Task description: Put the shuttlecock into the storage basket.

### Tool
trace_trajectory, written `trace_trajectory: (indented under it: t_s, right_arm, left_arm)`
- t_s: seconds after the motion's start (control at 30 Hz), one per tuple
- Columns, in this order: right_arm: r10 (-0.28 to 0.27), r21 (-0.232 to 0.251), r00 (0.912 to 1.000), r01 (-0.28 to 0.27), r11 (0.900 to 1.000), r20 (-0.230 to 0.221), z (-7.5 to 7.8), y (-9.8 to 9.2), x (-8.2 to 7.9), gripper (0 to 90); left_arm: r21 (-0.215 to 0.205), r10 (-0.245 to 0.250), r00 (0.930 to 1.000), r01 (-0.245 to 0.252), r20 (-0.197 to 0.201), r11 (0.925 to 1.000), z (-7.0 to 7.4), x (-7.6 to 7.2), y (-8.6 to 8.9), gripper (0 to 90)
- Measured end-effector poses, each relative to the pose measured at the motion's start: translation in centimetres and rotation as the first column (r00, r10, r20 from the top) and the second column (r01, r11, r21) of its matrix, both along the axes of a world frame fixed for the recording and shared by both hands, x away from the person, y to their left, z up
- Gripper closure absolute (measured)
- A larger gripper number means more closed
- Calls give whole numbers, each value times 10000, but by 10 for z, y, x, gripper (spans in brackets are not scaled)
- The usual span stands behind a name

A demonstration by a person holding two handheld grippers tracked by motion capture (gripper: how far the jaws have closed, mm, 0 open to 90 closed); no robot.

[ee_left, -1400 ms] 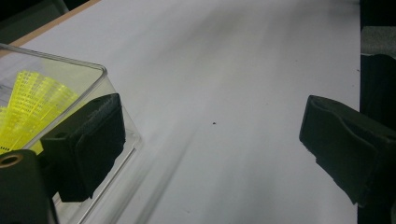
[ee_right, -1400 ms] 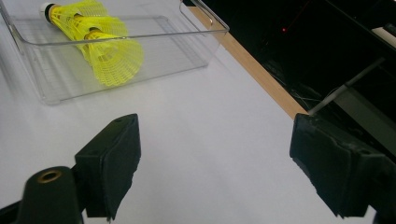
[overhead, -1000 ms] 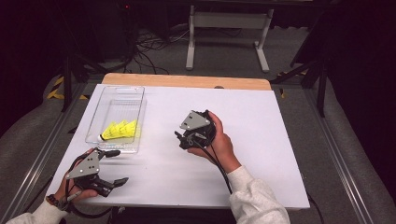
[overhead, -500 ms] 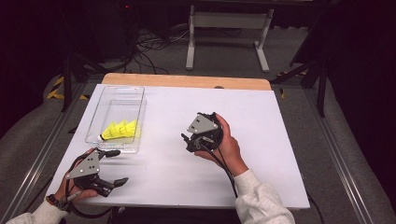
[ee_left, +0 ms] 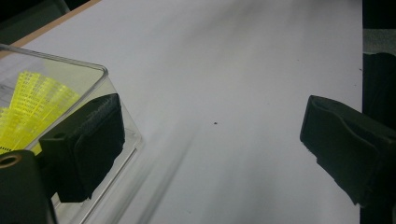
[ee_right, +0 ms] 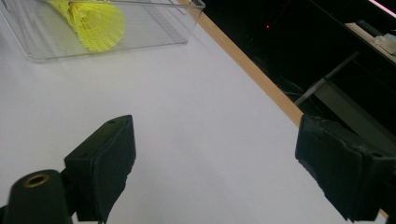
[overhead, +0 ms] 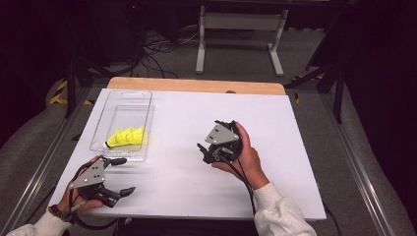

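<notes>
A clear plastic tray (overhead: 123, 105) lies at the table's left and holds yellow shuttlecocks (overhead: 127, 137) stacked at its near end. My left gripper (overhead: 124, 175) rests open just in front of the tray's near edge, nothing between its fingers. In the left gripper view the gripper (ee_left: 210, 140) is wide open, its left pad (ee_left: 88, 144) beside the tray's corner (ee_left: 100, 74), with the yellow shuttlecock skirt (ee_left: 32, 107) behind the wall. My right gripper (overhead: 206, 142) hovers open at mid-table, empty. The right gripper view (ee_right: 215, 172) faces the tray (ee_right: 140, 39) and shuttlecocks (ee_right: 93, 18) farther off.
The white tabletop (overhead: 275, 128) has a wooden strip (overhead: 196, 84) along its far edge, also the wooden strip (ee_right: 252, 70) in the right gripper view. Behind the table stand a grey metal stand (overhead: 241, 29) and floor cables (overhead: 152, 49).
My right gripper has drifted a little to the right, away from the tray. The left gripper and the tray have stayed put.
</notes>
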State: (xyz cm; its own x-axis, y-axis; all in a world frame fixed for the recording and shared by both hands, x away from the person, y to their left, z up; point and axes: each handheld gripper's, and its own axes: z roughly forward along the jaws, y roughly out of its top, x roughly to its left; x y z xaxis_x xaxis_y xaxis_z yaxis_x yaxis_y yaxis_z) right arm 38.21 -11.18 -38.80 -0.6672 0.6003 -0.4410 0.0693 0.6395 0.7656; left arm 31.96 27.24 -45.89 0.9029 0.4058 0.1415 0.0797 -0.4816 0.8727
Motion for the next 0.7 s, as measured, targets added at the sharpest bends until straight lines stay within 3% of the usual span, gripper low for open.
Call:
trace_trajectory:
  t_s: [0.2,0.7]
  right_arm:
    - [20,162,10000,-18,9999,-97,-1,-11,-6,130]
    - [-89,56,9999,88,9999,79,-6,-30,-18,128]
  left_arm:
    - [8,-19,10000,19,38,10000,0,0,-1,74]
    - [-55,10,10000,-10,37,10000,0,0,-1,74]
